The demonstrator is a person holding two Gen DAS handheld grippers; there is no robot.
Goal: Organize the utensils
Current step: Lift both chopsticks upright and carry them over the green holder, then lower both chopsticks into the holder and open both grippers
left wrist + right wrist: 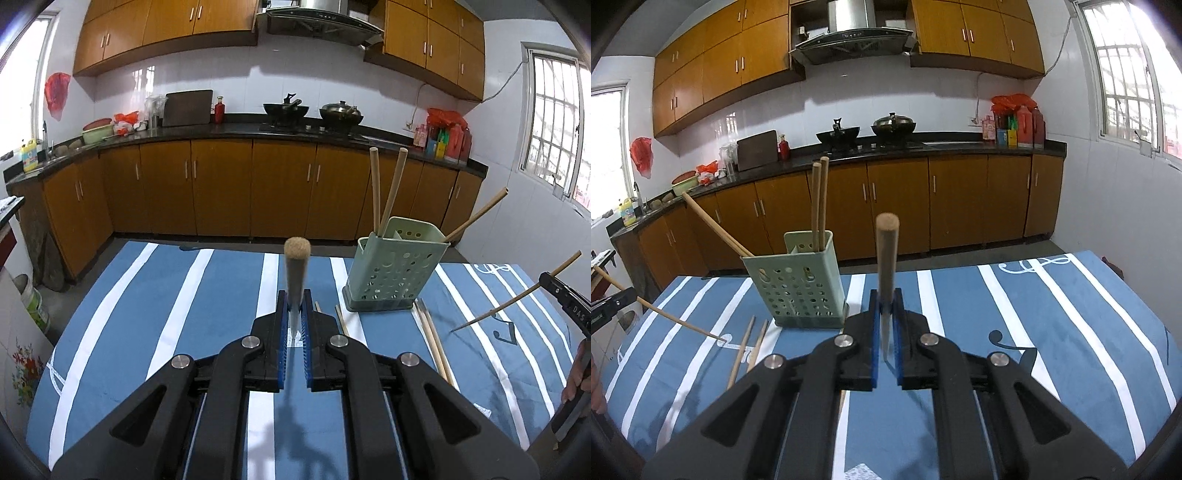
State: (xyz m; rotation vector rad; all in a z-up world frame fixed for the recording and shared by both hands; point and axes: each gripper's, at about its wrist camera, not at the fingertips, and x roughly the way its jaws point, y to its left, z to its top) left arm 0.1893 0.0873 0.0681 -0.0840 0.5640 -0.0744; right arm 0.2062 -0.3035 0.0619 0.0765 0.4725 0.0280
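While both grippers hovered above the striped cloth [207, 295], each was clamped on one chopstick. Farthest left, the left gripper [295, 314] pinched its chopstick [295, 273] between blue pads [282, 325], the stick pointing up and away, above the cloth's middle. To its right, loose chopsticks [434, 339] lay flat on the cloth, just in front of the holder [395, 269]. That pale green, perforated holder stood toward the cloth's far edge, with three chopsticks [388, 192] leaning inside; which compartment each occupied I cannot tell. Farthest right, near the cloth's right edge, the right gripper [886, 314] was likewise closed on a chopstick [886, 266]. From the left camera that stick slanted downward, its tip above the cloth and well apart from the holder.
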